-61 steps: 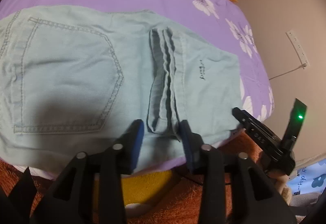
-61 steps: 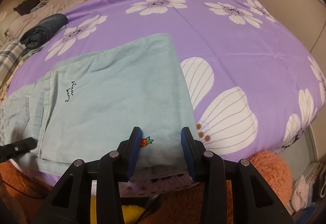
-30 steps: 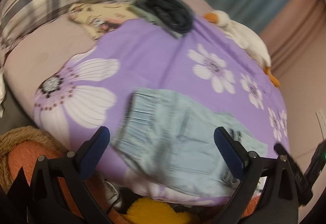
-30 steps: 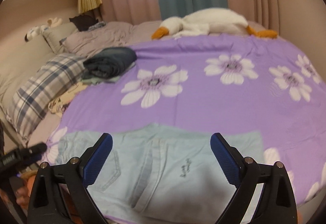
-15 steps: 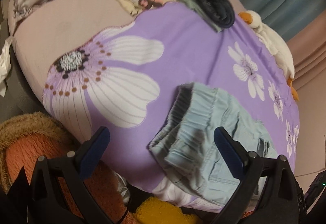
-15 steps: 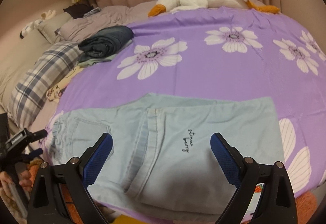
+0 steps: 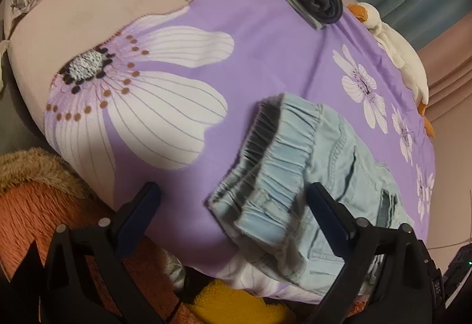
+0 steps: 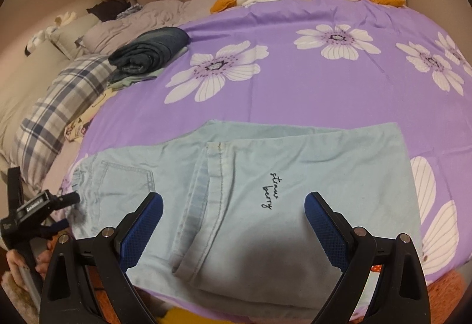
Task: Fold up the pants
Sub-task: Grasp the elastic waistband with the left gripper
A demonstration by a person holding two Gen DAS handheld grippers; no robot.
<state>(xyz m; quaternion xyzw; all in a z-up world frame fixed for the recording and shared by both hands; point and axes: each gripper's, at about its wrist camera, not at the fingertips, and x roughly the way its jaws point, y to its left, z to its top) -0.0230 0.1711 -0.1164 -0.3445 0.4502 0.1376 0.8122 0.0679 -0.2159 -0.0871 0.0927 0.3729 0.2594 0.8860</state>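
Folded light-blue pants (image 8: 265, 200) are laid on the bed (image 8: 309, 93); left tongs (image 7: 233, 206) are seen closing, empty; right tongs (image 8: 233, 220) are held wide, empty.

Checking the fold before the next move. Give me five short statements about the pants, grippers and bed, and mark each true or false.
1. The light blue pants lie on a purple floral bedspread. True.
2. The right gripper is clamped on a pant leg. False: open, gripping nothing.
3. The left gripper hovers at the elastic waistband. True; its jaws are closing, pads not yet pressing.
4. Dark folded jeans sit atop the blue pants. False: apart, near the plaid pillow.
5. "Strawberry" is stitched on the pants. True.
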